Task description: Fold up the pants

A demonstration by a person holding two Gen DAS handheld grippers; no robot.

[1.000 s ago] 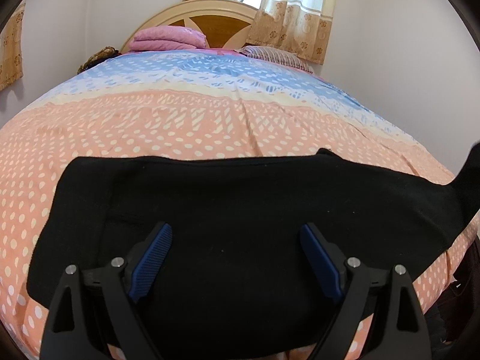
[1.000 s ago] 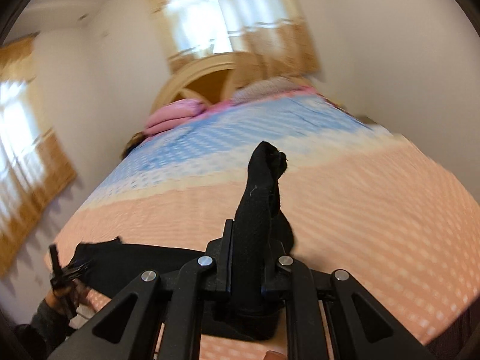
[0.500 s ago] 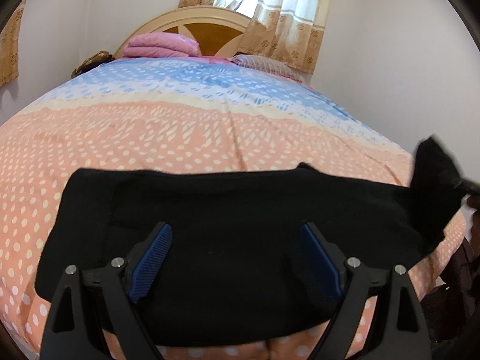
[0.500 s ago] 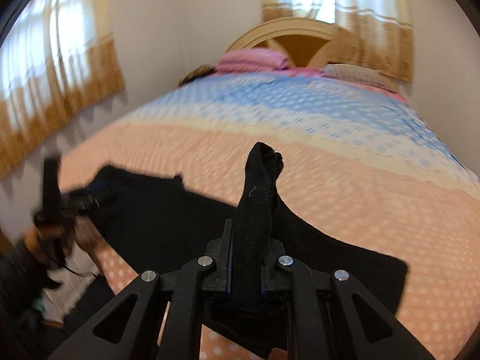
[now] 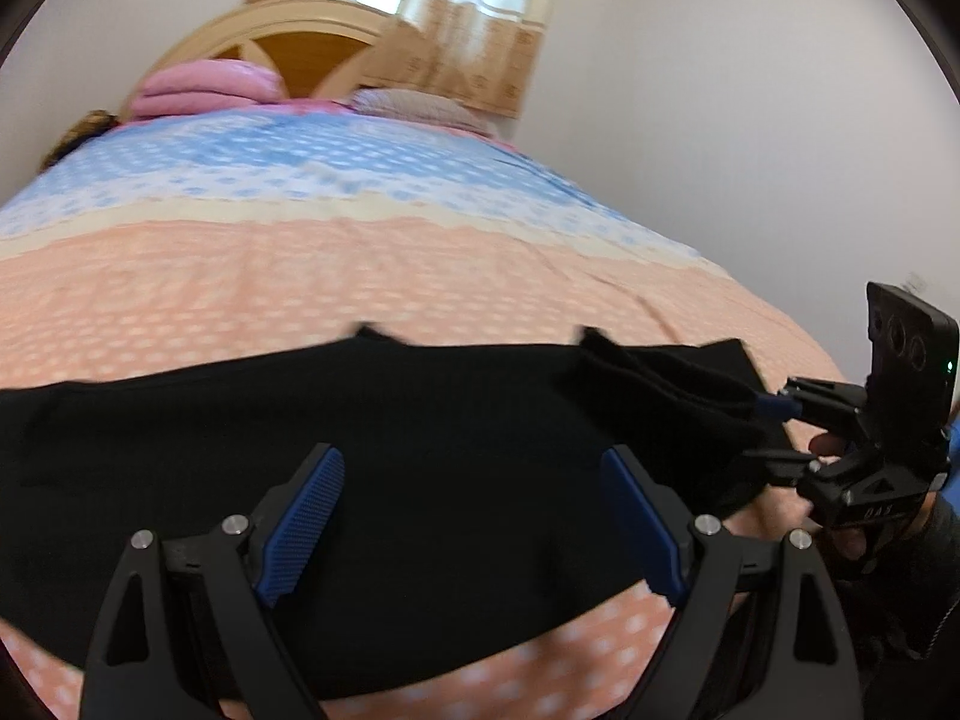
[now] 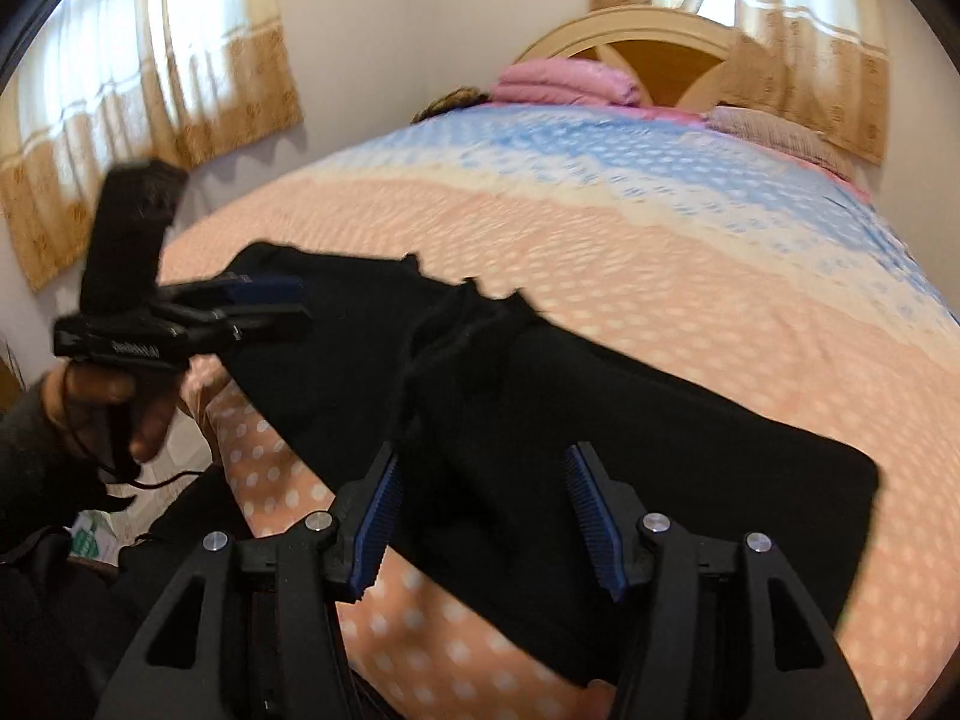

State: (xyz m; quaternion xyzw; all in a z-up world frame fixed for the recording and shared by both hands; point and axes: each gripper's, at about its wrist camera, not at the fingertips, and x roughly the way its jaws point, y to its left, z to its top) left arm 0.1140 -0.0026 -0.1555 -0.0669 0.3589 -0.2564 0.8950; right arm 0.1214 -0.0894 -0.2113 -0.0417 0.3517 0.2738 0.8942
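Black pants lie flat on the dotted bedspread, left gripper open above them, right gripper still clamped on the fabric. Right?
Not quite: the right gripper is not clamped. The right wrist view shows its jaws have just been opening, blue pads apart, with the black pants loose between and beneath them. The rest holds: pants on the dotted bedspread, left gripper open above them.

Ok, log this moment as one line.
pants: flat on bed, end folded over | right gripper: fingers just opened, cloth released | left gripper: open, empty

Home bedroom: bed (image 5: 420, 276) with dotted peach-and-blue spread, wooden headboard (image 5: 300, 36), pink pillows (image 5: 204, 87), curtained windows (image 6: 150, 60), plain walls (image 5: 750, 120).
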